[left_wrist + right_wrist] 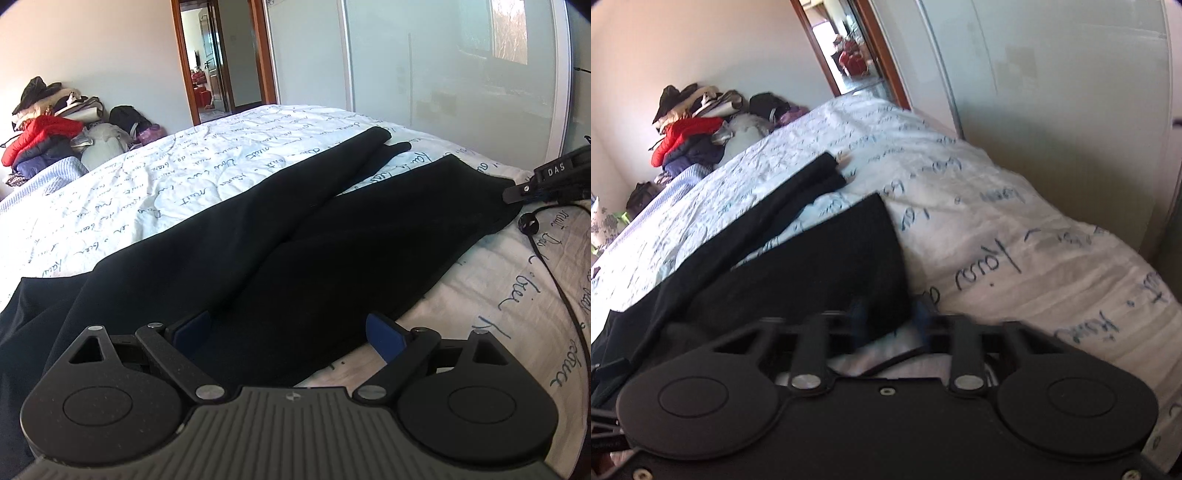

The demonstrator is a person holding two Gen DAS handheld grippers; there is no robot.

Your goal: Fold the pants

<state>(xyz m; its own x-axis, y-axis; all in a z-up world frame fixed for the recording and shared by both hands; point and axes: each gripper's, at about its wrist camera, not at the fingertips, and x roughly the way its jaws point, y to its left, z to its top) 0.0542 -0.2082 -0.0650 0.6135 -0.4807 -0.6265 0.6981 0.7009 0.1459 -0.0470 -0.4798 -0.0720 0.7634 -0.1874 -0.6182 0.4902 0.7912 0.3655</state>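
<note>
Black pants lie spread on a white bedspread with blue handwriting, legs pointing away toward the far side. My left gripper is open, its blue pads low over the near part of the pants. My right gripper is blurred by motion and is closing on the corner of the nearer leg's hem; the pants show there too. In the left wrist view the right gripper's finger touches that hem corner at the right.
A pile of clothes with a red jacket sits beyond the bed's far left. An open doorway and frosted sliding wardrobe doors stand behind. A black cable runs over the bedspread at right.
</note>
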